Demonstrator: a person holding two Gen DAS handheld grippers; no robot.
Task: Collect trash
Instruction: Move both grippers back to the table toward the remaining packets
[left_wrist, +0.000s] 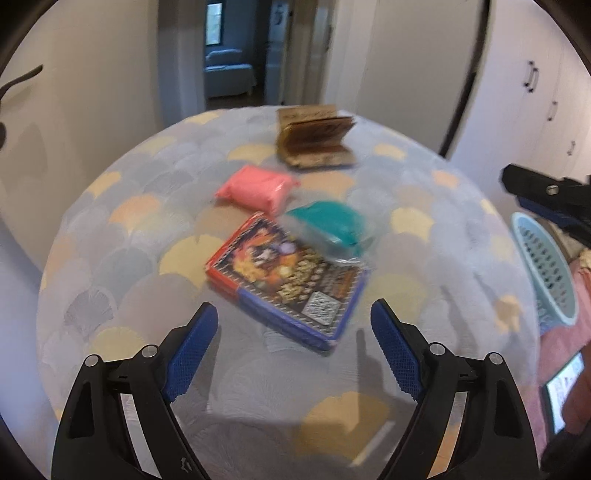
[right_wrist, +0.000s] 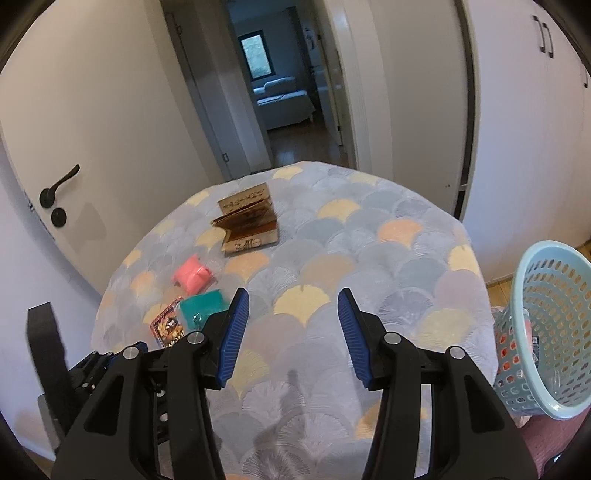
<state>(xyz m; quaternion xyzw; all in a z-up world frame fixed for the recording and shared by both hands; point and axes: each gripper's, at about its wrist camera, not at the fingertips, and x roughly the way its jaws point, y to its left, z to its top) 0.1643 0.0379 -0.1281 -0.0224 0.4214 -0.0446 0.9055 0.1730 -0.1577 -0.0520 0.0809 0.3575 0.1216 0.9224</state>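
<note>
While both tools hover over the round table with its fan-patterned cloth, neither one grips anything. At the bottom of the left wrist view, the left gripper has its blue-padded fingers spread wide, with bare cloth between them. Just above its tips, at the middle of the frame, lies a colourful flat box with a red and blue edge. A teal packet overlaps the box's upper right corner, a pink packet lies just up and left of that, and a brown cardboard carton with its flap open sits near the table's far edge, in the upper middle.

Seen from the right wrist view, the right gripper is likewise spread apart over empty cloth at the lower centre, with the same trash grouped well to its left. A pale blue perforated basket stands tilted at the right edge of the frame, beside the table, with some items showing through its holes, too small to identify.
</note>
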